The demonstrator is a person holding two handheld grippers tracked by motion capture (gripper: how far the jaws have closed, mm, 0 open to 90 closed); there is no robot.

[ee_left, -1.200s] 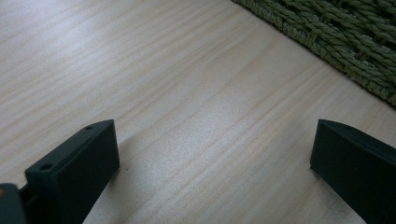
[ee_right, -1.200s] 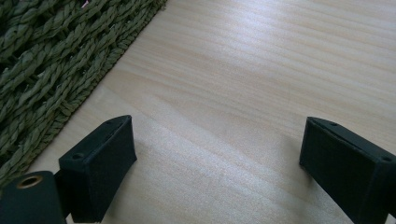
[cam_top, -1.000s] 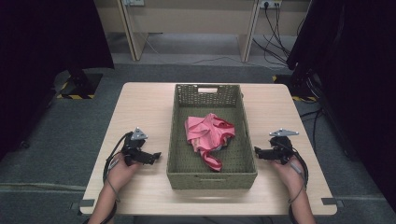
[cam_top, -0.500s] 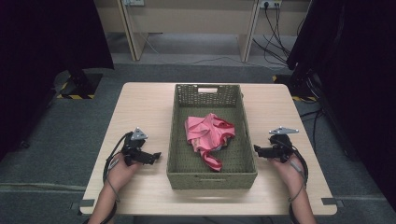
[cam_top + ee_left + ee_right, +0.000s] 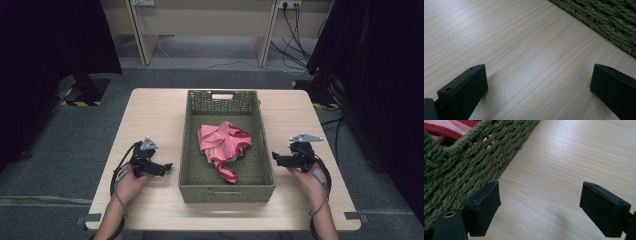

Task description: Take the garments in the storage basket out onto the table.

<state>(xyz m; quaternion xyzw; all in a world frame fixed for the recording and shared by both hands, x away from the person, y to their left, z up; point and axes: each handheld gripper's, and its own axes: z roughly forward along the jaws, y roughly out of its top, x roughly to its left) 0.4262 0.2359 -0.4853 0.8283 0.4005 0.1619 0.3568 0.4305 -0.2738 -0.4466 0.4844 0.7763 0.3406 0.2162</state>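
Pink cloth lay crumpled in the woven basket, between the left gripper and right gripper, both spread and empty, the right's jaws having just narrowed slightly.

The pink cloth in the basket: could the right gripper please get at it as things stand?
Probably yes. The pink cloth lies uncovered in the open-topped basket, and the right gripper is open just outside its wall, so it would have to lift over the rim first.

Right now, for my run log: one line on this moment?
left gripper: open | right gripper: open | crumpled pink cloth: in green woven basket
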